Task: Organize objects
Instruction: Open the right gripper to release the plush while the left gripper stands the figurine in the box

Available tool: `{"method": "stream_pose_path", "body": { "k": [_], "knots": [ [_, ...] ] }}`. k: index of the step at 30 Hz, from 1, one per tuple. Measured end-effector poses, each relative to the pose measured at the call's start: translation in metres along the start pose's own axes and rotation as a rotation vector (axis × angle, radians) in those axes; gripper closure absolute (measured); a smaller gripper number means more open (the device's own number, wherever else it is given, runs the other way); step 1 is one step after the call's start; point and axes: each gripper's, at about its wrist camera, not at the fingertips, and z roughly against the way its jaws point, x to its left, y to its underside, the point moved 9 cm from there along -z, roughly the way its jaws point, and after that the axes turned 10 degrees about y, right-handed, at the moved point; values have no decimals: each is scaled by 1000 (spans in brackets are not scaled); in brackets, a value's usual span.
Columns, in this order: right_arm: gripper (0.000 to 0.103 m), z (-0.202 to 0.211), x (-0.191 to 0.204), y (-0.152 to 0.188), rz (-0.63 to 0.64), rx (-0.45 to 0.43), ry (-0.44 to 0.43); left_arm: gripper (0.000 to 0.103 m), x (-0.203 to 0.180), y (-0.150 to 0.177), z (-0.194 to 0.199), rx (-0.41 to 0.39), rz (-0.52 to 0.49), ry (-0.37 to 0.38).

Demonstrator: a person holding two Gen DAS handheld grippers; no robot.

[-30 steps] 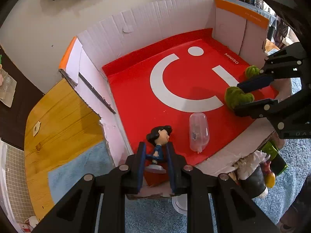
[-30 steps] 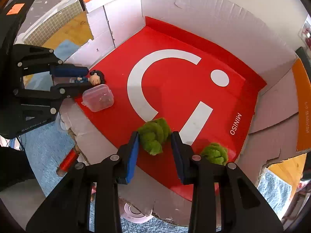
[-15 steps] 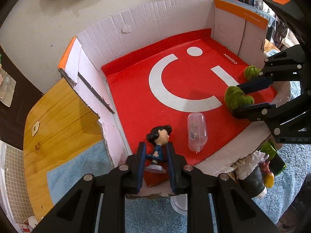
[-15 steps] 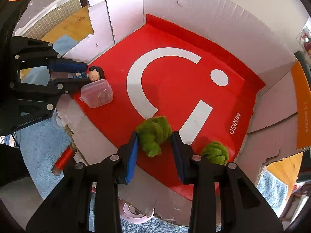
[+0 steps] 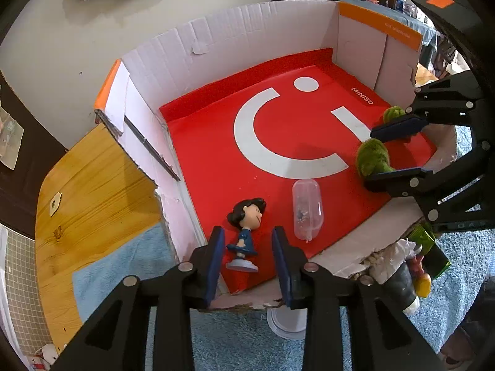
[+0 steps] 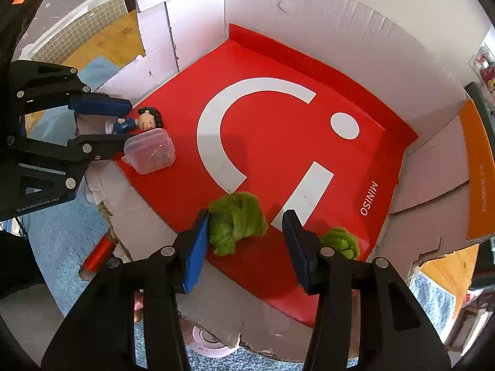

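On red liner (image 5: pixel 309 130) — dark-haired, blue-dressed figurine (image 5: pixel 244 235)

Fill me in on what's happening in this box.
A person with two handheld grippers is putting toys into the cardboard box lined in red. The left gripper has just been opening around the doll figurine; the right gripper has just been opening around a green fuzzy toy. Both toys rest on the box floor.

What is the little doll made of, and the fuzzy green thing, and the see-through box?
The little doll looks like hard painted plastic: smooth, slightly glossy hair and dress. The fuzzy green thing seems soft plush or yarn, with a shaggy, matte surface. The see-through box looks like thin clear plastic, since the red floor shows through it.
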Motion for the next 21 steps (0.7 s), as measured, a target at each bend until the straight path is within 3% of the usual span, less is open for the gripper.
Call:
{"method": "stream_pose_path", "body": {
  "k": [21],
  "knots": [
    [55, 19, -1, 10, -3, -15, 9, 58, -2, 0, 10, -27, 14, 13]
  ]
}}
